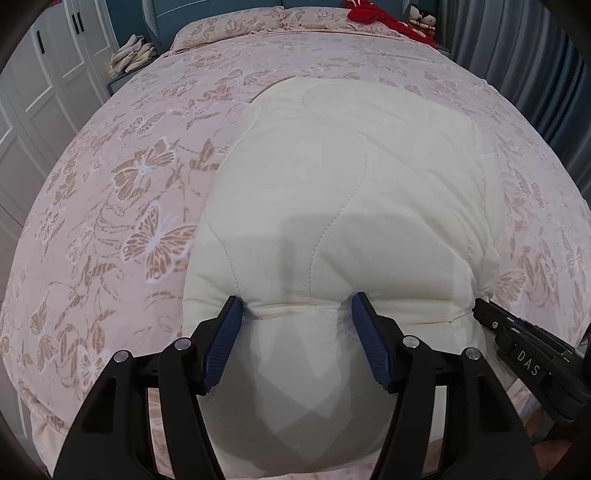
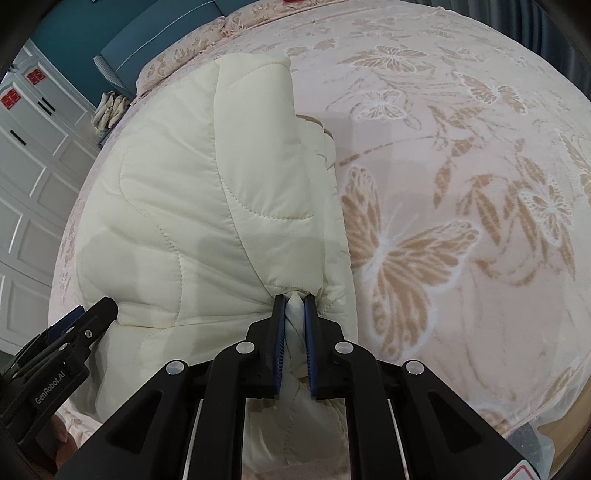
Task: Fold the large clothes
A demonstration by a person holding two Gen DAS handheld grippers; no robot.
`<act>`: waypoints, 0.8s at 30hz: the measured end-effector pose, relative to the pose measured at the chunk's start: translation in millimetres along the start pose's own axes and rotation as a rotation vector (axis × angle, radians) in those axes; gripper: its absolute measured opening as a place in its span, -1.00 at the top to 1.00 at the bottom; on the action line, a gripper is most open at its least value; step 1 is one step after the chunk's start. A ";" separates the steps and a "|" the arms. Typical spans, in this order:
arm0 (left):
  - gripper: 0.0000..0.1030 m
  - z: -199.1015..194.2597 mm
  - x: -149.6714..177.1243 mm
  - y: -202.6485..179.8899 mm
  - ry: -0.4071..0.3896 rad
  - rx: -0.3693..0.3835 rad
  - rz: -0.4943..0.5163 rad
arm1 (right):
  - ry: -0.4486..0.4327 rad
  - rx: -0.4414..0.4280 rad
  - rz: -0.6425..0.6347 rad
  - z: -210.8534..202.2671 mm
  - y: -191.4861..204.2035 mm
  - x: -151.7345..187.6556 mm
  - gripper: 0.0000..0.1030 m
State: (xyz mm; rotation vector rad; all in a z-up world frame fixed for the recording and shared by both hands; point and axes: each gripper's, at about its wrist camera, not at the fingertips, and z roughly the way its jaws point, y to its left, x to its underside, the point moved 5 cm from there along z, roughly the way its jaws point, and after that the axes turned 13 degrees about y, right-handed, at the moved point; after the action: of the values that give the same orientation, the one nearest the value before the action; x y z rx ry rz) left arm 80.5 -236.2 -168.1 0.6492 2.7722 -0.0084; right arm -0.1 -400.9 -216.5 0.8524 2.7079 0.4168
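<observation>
Wardrobe [image 1: 33, 96] w/ white doors stands off the bed's left side; a pale bundle [image 1: 133, 53] sits on a stand by the bed's far left corner. Left gripper [image 1: 297, 317] is spread wide, pads on either side of the jacket's near hem, touching it but not pinching. Cream quilted jacket [image 1: 351, 192] lies folded on the bed [image 1: 110, 184], at the near edge, approx. mid-width, near hem hanging over the edge. Right gripper [image 2: 294, 314] is narrow, clamped on a bunch of fabric at the jacket's [image 2: 184, 206] right near corner. Red cloth [image 1: 384, 18] and a doll [image 1: 423, 18] at far right corner.
</observation>
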 end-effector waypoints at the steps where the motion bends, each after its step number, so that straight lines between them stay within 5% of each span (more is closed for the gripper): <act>1: -0.17 1.1 0.0 -0.4 0.000 -0.003 0.000 | 0.003 0.001 -0.002 1.1 -0.3 -1.0 0.84; 10: -0.19 7.7 -2.5 -5.0 -0.011 -0.039 0.009 | 0.017 0.044 -0.041 4.5 4.9 -4.5 0.83; 20: -0.19 3.6 1.1 -7.3 -0.018 -0.052 0.023 | 0.010 0.192 -0.123 4.1 20.2 -4.3 0.80; 24: -0.22 -14.3 7.2 -3.2 -0.038 -0.058 0.023 | -0.022 0.234 -0.182 -14.4 27.4 -2.3 0.63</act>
State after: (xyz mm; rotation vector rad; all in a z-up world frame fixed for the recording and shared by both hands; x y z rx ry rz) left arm 68.9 -234.9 -156.7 0.6595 2.7171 0.0641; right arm 10.9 -383.5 -193.4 0.6519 2.8197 0.0514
